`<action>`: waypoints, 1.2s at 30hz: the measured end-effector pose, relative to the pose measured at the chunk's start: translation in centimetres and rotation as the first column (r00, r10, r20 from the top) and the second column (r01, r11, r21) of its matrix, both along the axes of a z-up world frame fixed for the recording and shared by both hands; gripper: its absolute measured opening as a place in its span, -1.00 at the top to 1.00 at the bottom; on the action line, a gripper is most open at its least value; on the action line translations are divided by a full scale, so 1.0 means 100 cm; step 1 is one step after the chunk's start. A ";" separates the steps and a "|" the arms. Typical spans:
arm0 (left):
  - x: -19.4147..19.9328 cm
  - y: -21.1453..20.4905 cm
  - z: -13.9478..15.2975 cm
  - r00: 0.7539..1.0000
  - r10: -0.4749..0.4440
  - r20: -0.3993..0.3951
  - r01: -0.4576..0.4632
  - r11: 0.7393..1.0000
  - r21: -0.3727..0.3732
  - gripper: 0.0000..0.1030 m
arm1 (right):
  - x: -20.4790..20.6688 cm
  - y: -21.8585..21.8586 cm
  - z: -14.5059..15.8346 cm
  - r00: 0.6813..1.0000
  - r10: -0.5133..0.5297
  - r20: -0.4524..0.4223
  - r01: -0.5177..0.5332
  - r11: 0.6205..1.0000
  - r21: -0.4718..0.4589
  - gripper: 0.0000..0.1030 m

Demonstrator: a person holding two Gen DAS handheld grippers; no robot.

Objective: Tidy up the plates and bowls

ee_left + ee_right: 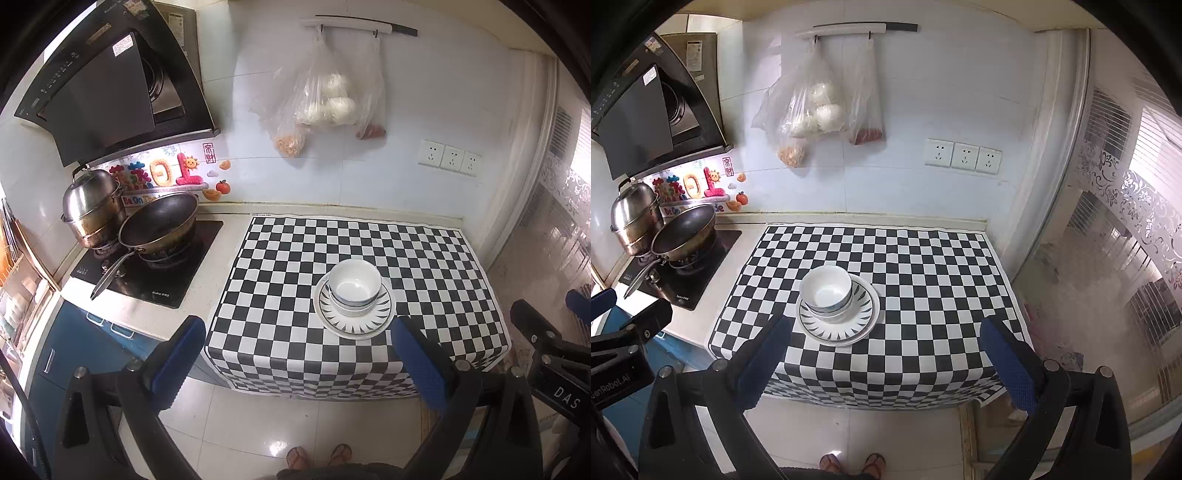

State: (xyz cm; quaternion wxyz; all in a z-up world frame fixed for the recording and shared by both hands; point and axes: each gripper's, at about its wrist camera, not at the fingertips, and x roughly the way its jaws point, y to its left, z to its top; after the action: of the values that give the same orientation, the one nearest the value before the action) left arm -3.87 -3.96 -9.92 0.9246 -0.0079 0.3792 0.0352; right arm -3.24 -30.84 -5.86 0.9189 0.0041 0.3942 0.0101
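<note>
Left wrist: bowls (354,288) on plate (354,310), wok (159,225) well apart, both claws released, apparently empty.

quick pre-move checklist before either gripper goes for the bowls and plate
1. Left gripper open and empty: ok.
2. Right gripper open and empty: ok.
3. Bowls nested upright on the plate: ok; at least two, exact count cannot tell.
4. Plate flat on the checkered cloth, away from its edges: ok; one plate or a stack, cannot tell.
5. Both grippers back over the floor, touching nothing: ok.
6. Wok on the stove, well apart from the stack: ok.
</note>
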 end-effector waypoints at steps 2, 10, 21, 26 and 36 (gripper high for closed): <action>-0.001 -0.001 0.000 1.000 0.001 0.000 -0.001 1.000 0.001 -1.00 | -0.001 -0.001 -0.001 1.000 -0.003 -0.001 0.003 1.000 0.000 -1.00; 0.000 0.001 -0.002 1.000 -0.011 -0.006 0.011 1.000 0.006 -1.00 | -0.003 -0.006 -0.003 1.000 -0.008 -0.006 0.008 1.000 -0.001 -1.00; 0.000 -0.004 -0.003 1.000 -0.027 -0.003 0.027 1.000 0.009 -1.00 | -0.004 -0.012 -0.004 1.000 -0.015 -0.009 0.015 1.000 -0.009 -1.00; 0.000 -0.006 -0.003 1.000 -0.029 -0.006 0.029 1.000 0.010 -1.00 | -0.005 -0.013 -0.003 1.000 -0.018 -0.005 0.018 1.000 -0.013 -1.00; 0.000 -0.008 -0.004 1.000 -0.021 -0.004 0.021 1.000 0.006 -1.00 | -0.005 -0.015 -0.002 1.000 -0.015 -0.002 0.015 1.000 -0.011 -1.00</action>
State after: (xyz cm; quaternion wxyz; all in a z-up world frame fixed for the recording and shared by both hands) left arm -3.90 -4.80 -10.32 0.9241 -0.0009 0.3812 0.0265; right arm -3.74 -32.35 -6.10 0.9186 0.0019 0.3952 0.0010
